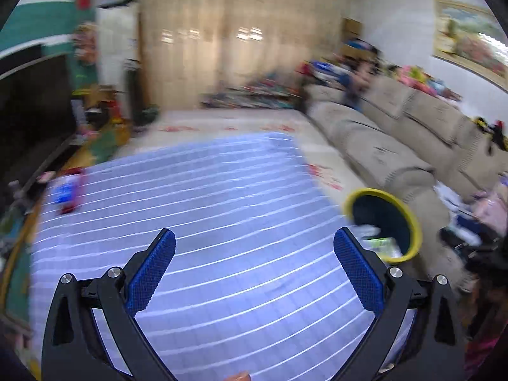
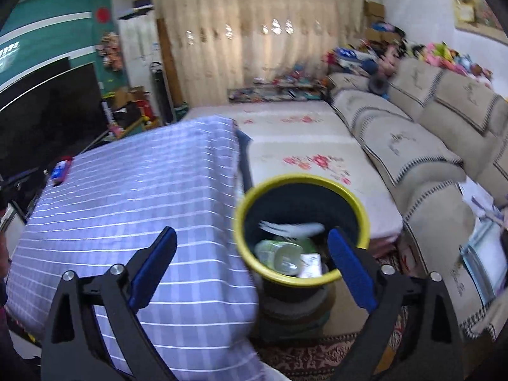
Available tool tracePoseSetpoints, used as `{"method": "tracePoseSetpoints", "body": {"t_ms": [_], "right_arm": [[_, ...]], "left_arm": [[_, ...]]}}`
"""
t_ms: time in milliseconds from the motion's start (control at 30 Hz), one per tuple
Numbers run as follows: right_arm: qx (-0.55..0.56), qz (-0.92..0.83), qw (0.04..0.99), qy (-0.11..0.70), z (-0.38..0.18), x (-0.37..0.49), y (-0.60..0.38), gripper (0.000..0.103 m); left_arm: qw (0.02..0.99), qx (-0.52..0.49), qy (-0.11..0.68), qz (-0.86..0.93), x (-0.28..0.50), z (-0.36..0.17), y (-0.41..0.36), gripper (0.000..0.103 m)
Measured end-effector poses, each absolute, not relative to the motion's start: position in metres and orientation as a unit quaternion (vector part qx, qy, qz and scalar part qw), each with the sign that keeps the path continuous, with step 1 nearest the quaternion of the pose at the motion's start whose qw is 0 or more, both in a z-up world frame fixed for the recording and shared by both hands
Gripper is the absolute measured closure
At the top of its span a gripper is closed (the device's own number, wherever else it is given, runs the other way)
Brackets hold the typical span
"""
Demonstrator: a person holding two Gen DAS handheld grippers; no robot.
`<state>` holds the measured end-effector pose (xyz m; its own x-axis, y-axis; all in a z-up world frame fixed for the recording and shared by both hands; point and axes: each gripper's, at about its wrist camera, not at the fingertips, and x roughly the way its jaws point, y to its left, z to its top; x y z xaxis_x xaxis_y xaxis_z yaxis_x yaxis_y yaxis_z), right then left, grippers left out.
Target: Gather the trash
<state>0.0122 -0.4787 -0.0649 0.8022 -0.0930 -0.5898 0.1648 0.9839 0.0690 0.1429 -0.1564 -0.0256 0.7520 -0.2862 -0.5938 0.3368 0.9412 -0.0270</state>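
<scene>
A dark trash bin with a yellow rim stands on the floor beside the table; it also shows in the left wrist view. Inside lie a green-white bottle, a white paper piece and a blurred white scrap. My right gripper is open and empty, just above the bin's near rim. My left gripper is open and empty over the table with the blue striped cloth. A red and blue packet lies at the table's far left; it also shows in the right wrist view.
A beige sofa runs along the right, with toys piled on its back. A floral mat covers the floor beyond the bin. A dark TV stands at the left. Curtains hang at the back.
</scene>
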Motion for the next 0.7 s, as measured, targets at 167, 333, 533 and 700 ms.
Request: {"method": "tracePoseSetpoints", "body": {"t_ms": [167, 333, 533, 700], "right_arm": [[0.040, -0.061, 0.958, 0.278, -0.043, -0.002, -0.445, 0.007], [0.039, -0.056, 0.963, 0.261, -0.029, -0.018, -0.427, 0.007], [0.032, -0.054, 0.968, 0.245, -0.019, -0.041, -0.410, 0.007], [0.033, -0.052, 0.970, 0.234, -0.015, -0.055, -0.404, 0.007]], "left_arm": [[0.956, 0.046, 0.283, -0.060, 0.099, -0.022, -0.078, 0.005], [0.964, 0.023, 0.263, -0.026, 0.057, -0.018, -0.029, 0.005], [0.968, -0.010, 0.250, -0.021, 0.024, -0.017, -0.004, 0.005], [0.971, -0.020, 0.238, -0.028, 0.006, -0.013, -0.003, 0.005]]}}
